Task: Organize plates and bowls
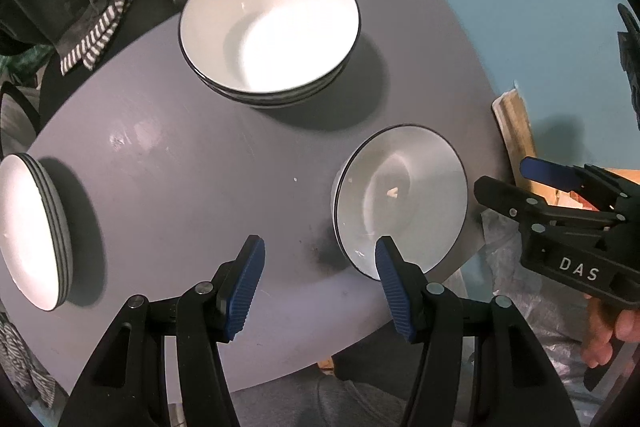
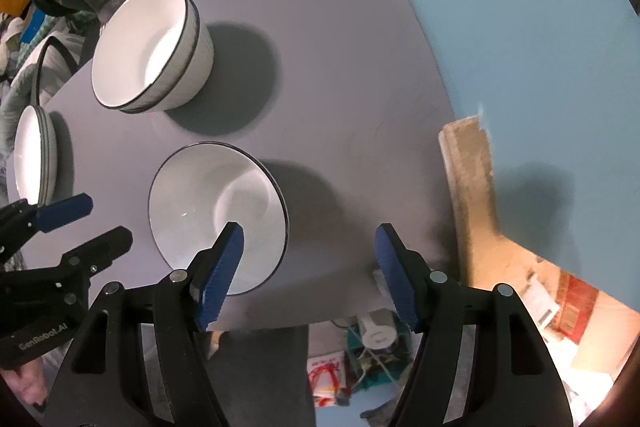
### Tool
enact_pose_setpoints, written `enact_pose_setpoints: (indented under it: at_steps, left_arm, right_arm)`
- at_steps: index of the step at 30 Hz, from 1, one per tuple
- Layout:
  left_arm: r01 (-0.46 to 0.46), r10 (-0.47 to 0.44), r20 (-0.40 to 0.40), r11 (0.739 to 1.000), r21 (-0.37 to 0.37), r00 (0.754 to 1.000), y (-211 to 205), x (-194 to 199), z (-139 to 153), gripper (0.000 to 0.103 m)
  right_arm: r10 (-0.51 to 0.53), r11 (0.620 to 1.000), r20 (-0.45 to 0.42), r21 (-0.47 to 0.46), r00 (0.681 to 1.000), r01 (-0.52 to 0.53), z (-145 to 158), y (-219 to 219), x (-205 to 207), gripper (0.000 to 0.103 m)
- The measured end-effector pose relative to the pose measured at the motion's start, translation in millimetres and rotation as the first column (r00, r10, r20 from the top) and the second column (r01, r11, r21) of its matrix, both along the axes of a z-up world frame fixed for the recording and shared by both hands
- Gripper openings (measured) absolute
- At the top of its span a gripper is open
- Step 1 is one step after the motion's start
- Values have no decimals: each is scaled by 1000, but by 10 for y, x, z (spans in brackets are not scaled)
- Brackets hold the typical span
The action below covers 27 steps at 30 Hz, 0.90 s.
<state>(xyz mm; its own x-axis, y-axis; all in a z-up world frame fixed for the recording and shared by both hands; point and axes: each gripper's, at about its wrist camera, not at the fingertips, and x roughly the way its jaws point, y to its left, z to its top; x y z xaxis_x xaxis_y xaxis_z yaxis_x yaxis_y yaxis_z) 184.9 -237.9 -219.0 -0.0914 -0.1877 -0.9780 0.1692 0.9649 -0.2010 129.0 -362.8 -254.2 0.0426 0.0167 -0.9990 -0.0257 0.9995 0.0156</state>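
A stack of white bowls with dark rims (image 1: 272,31) stands at the far side of the grey table (image 1: 180,167); it also shows in the right wrist view (image 2: 152,51). A single white bowl (image 1: 400,199) sits near the table's front right edge, also in the right wrist view (image 2: 218,215). A stack of white plates (image 1: 32,231) lies at the left, also in the right wrist view (image 2: 34,155). My left gripper (image 1: 320,287) is open and empty, just left of the single bowl. My right gripper (image 2: 310,271) is open and empty, its left finger over the bowl's near rim.
A striped cloth (image 1: 96,31) and dark clutter lie beyond the table's far left. A wooden plank (image 2: 472,187) leans by the table's right edge. Bags and boxes (image 2: 360,359) lie on the floor below the front edge. The floor is blue.
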Motion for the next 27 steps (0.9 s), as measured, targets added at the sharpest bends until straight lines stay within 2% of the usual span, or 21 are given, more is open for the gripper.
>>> enact_pose_setpoints:
  at_steps: [14, 27]
  left_arm:
    - [-28, 28, -49, 1000, 3, 998, -40, 82, -411, 59]
    - [-91, 89, -71, 996, -26, 993, 37, 142, -629, 59]
  right_arm:
    - [4, 1000, -15, 7, 1000, -4, -430, -17, 18, 67]
    - [-1, 1000, 1, 21, 1000, 1, -566, 19, 40, 67]
